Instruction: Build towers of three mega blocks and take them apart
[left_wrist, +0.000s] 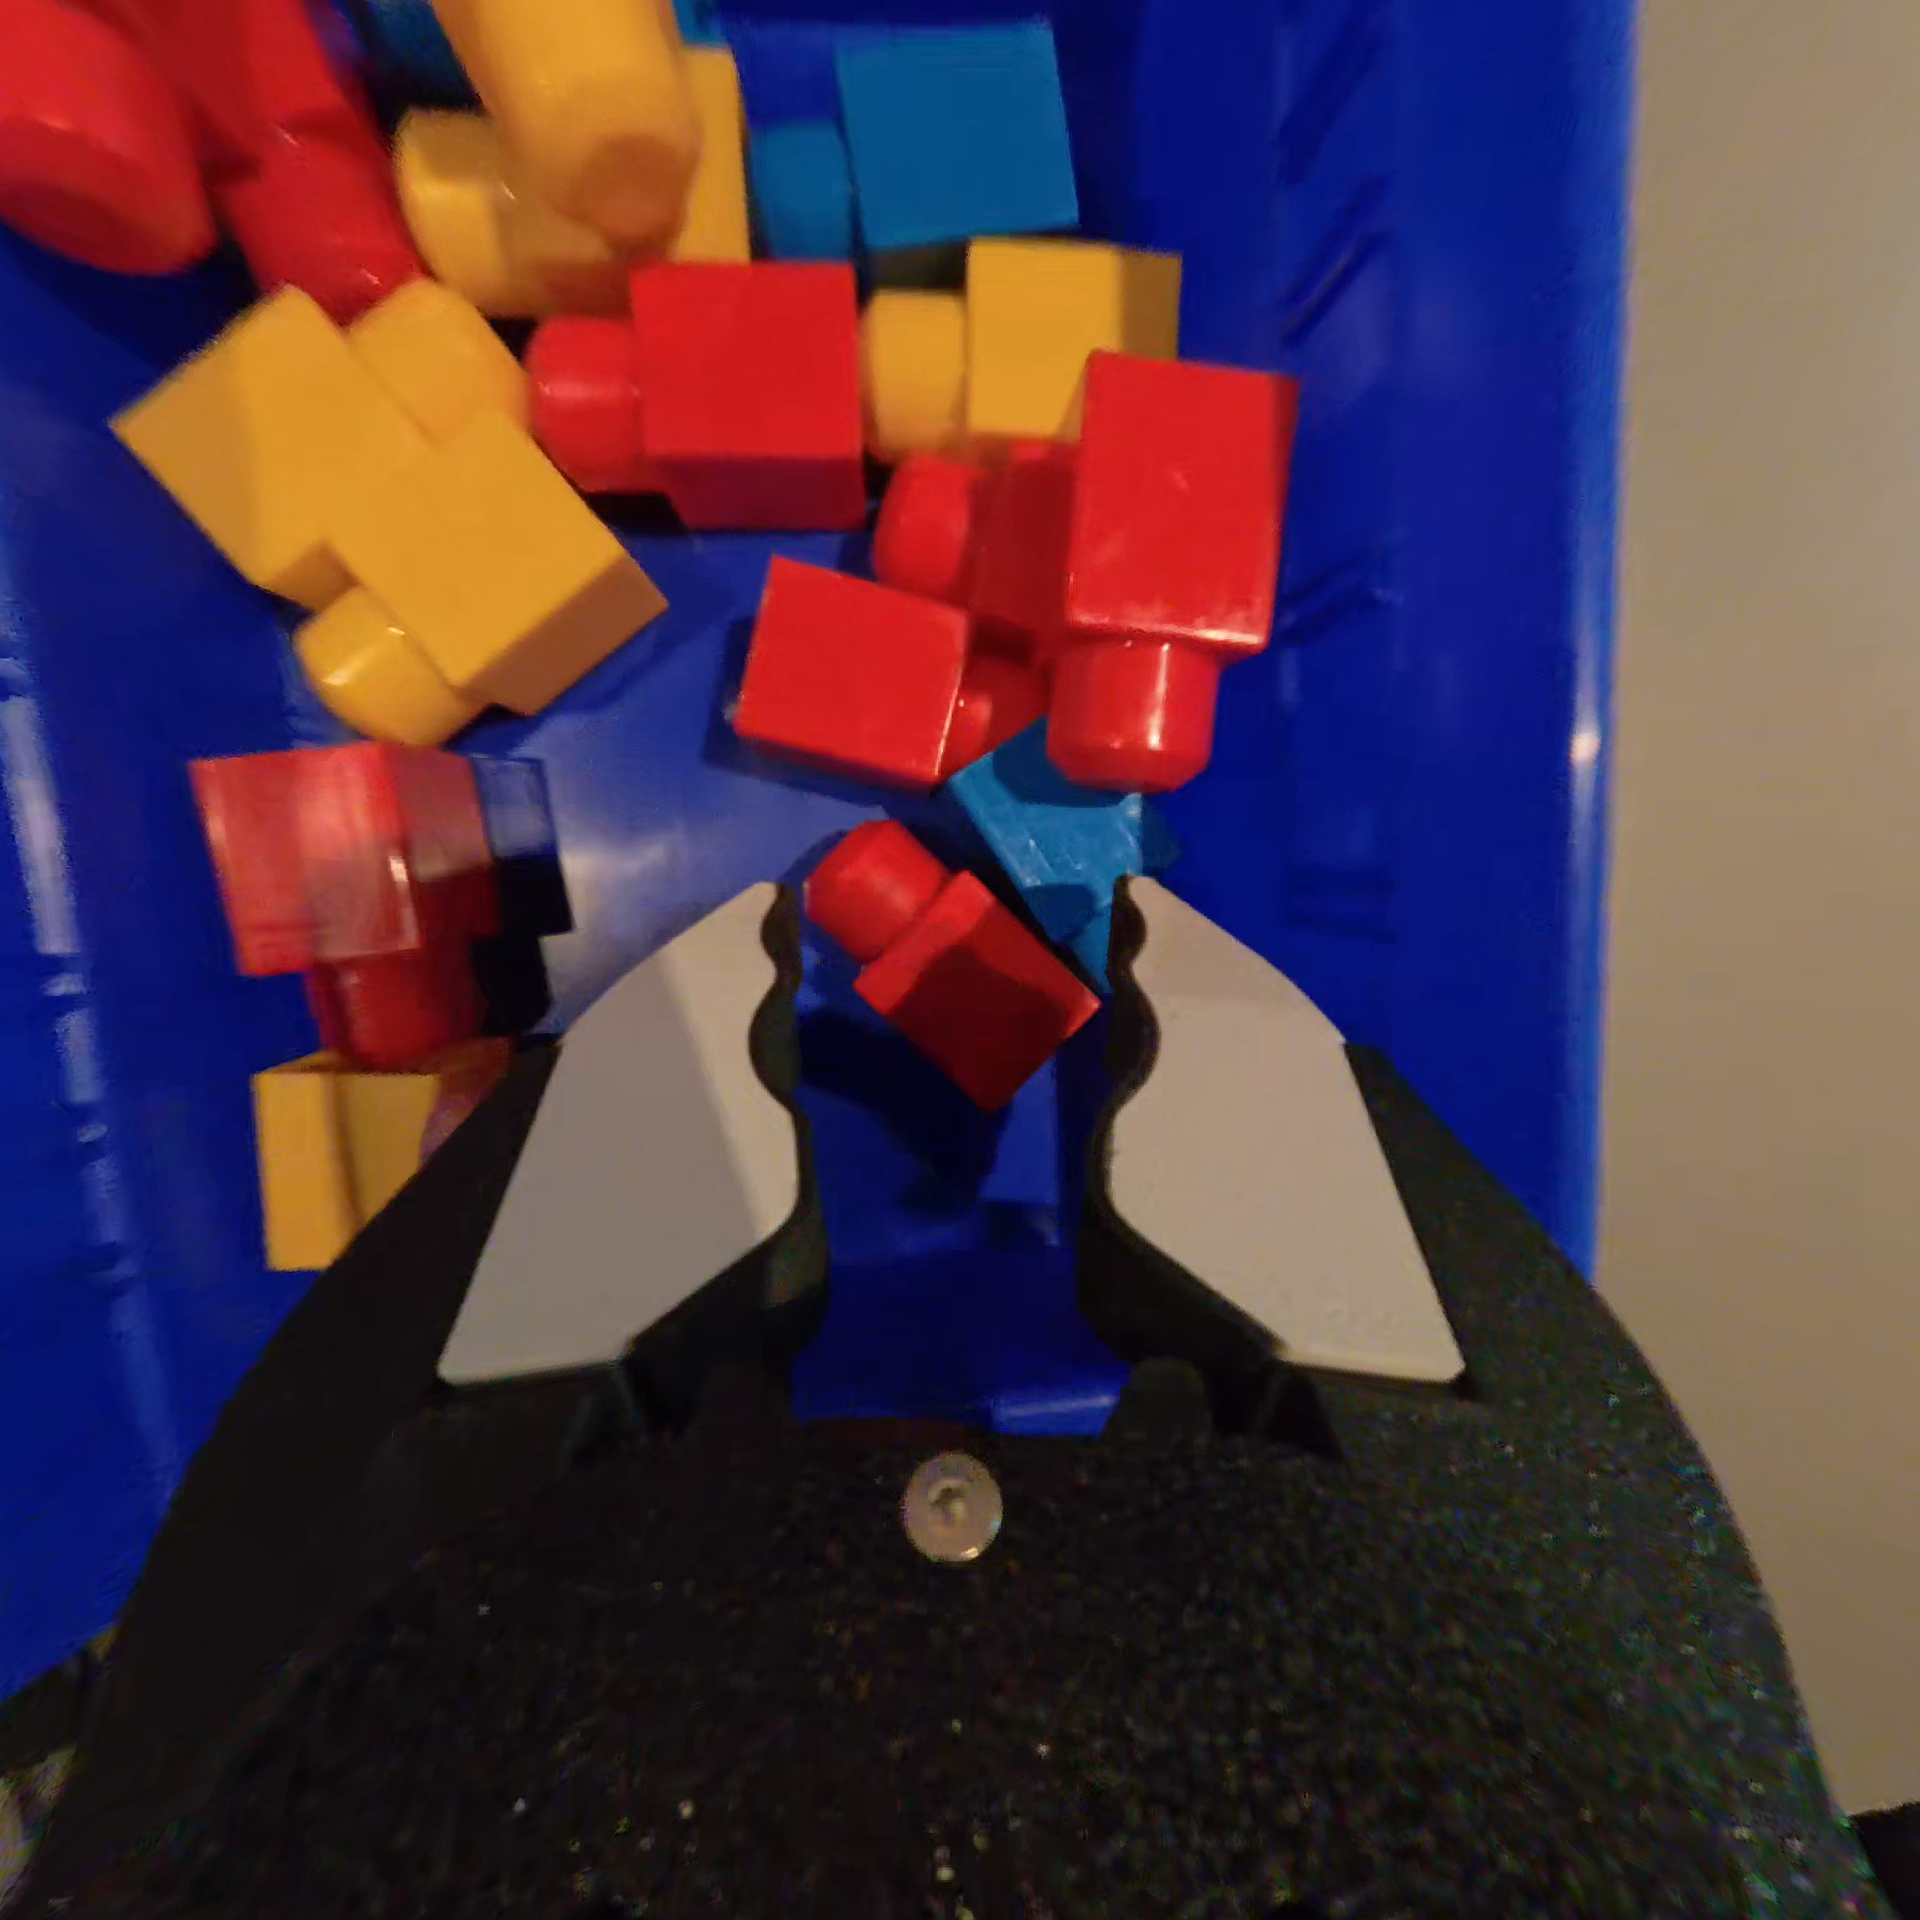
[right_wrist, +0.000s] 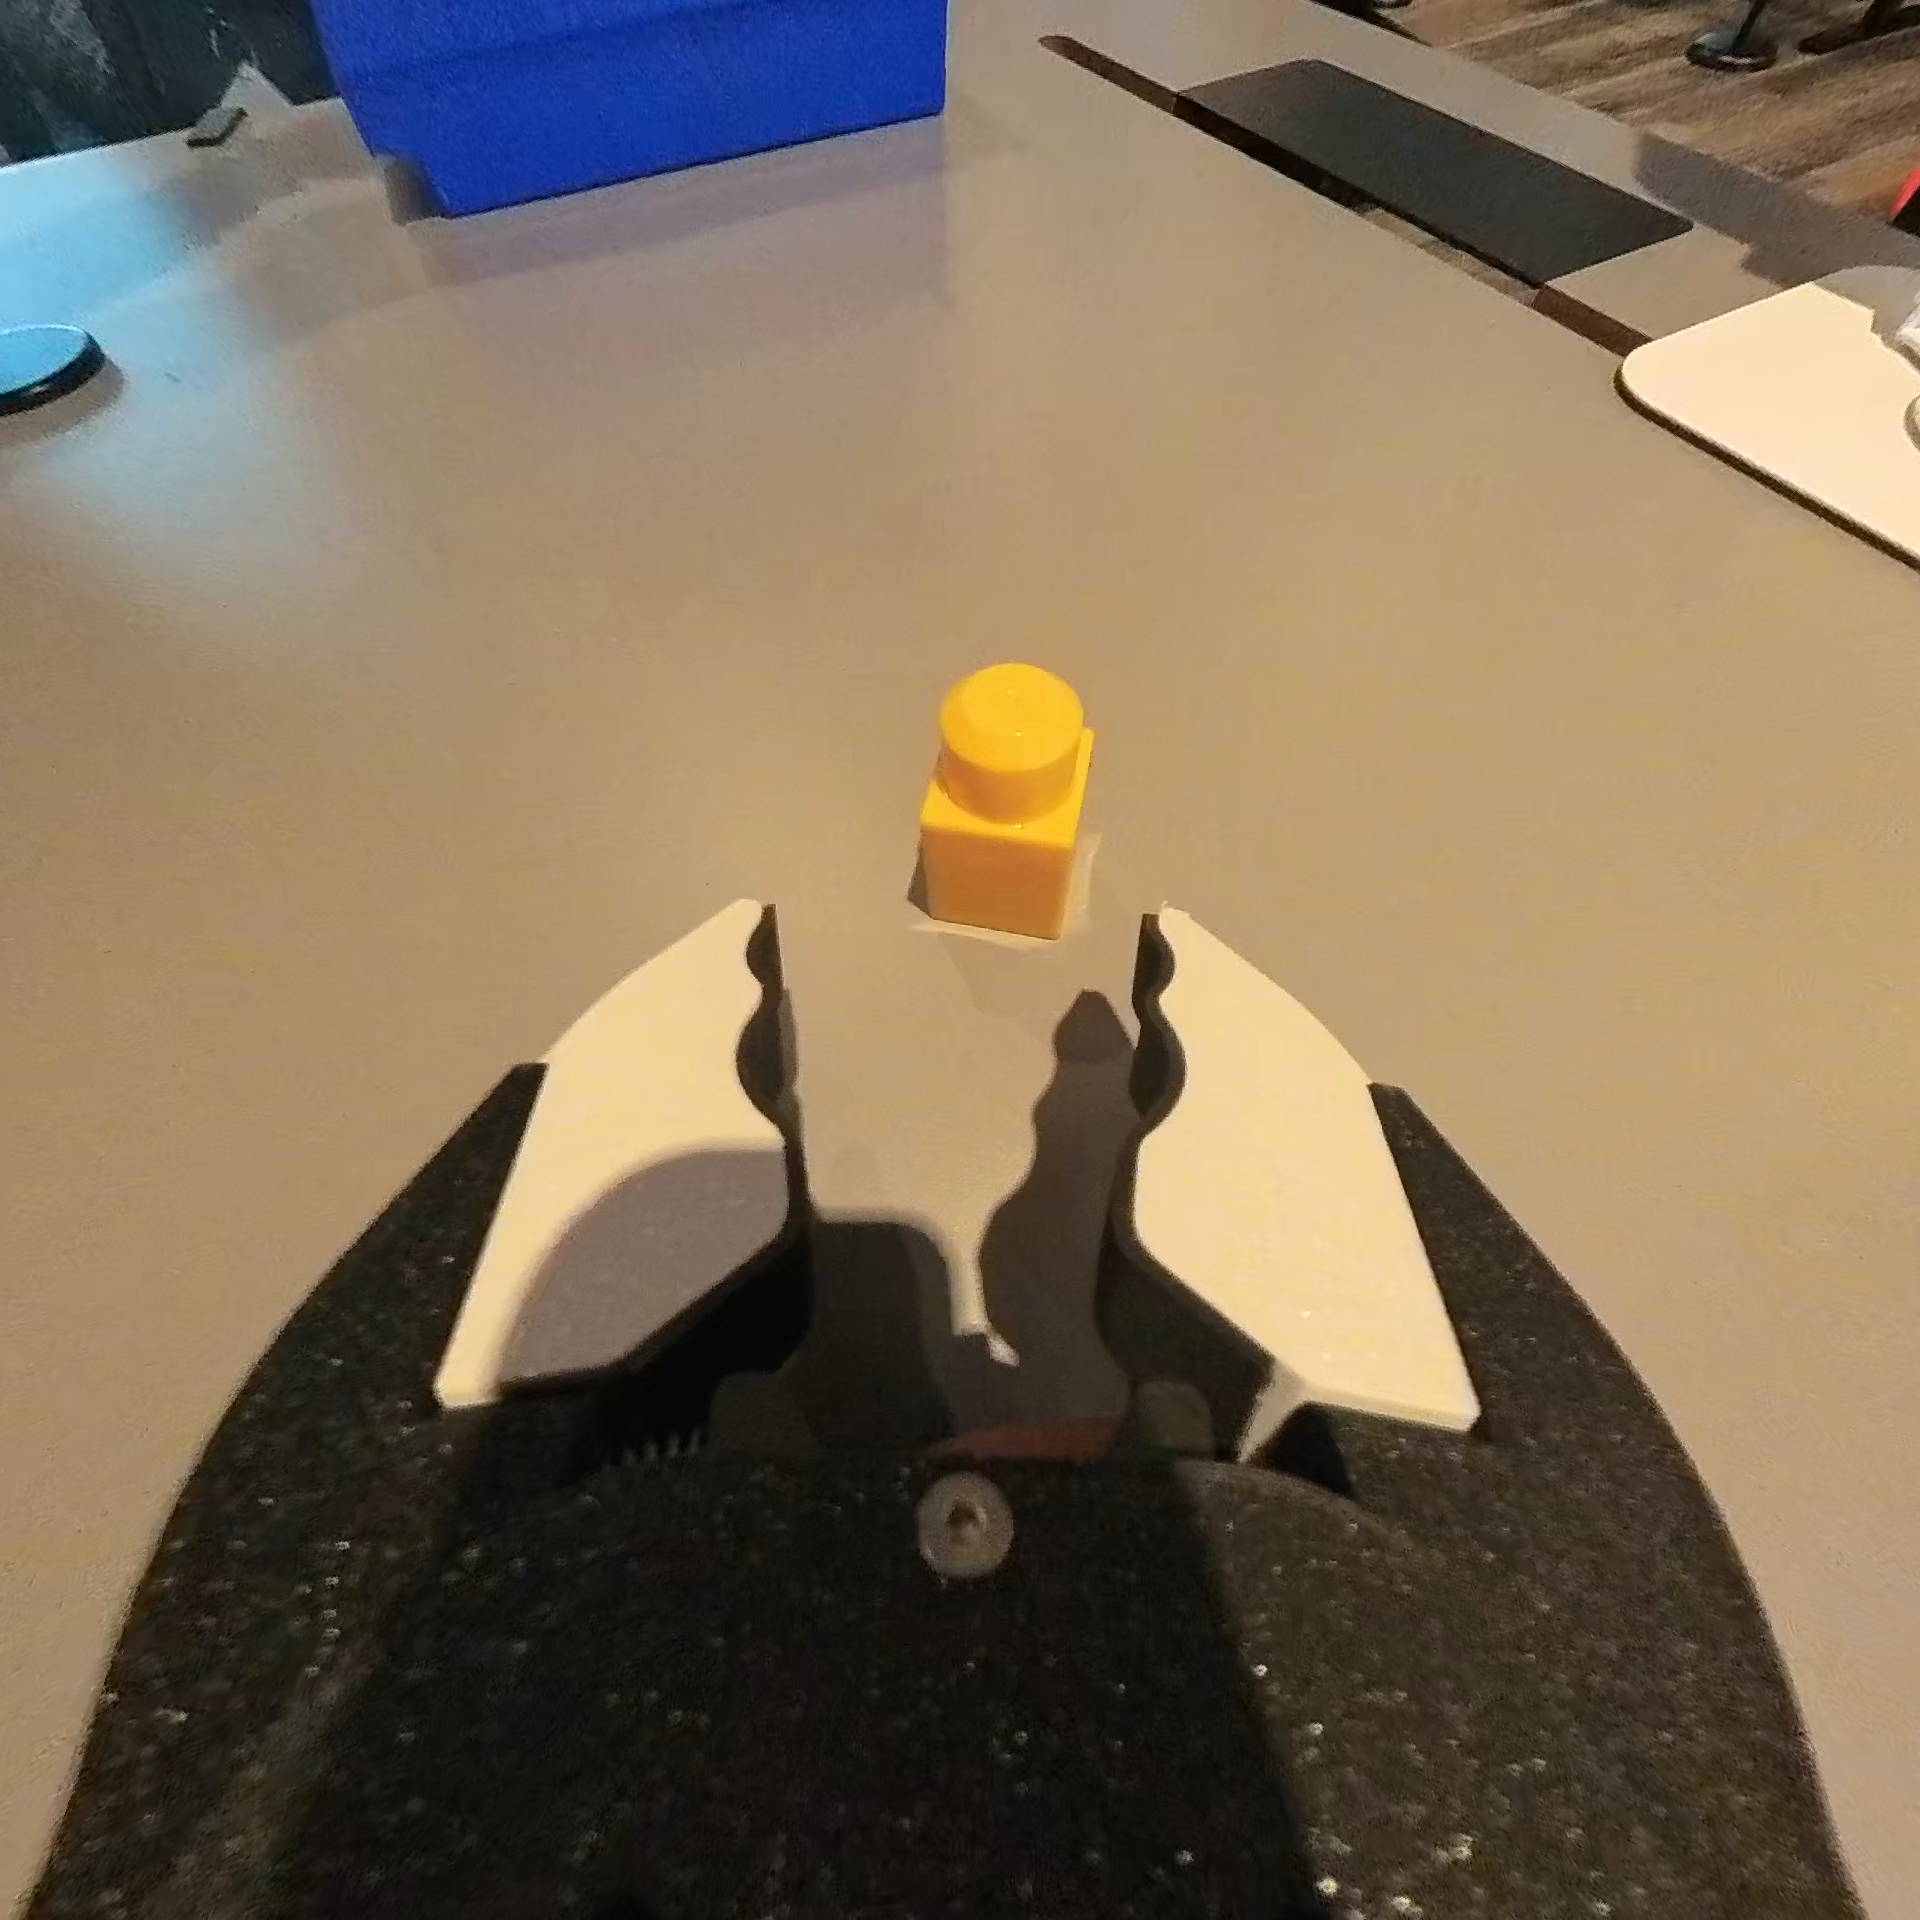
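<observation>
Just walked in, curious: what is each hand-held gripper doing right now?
Left hand-held gripper: open, holding nothing, a red block between its fingertips in the blue bin.
Right hand-held gripper: open, empty, facing a yellow block.

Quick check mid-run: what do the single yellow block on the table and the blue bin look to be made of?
Yellow single-stud block: likely hard moulded plastic, smooth and semi-glossy, with a highlight across its round stud. Blue bin: also looks like moulded plastic, glossy, with streaky reflections on its inner wall. Grey table: smooth, satin; material unclear.
</observation>
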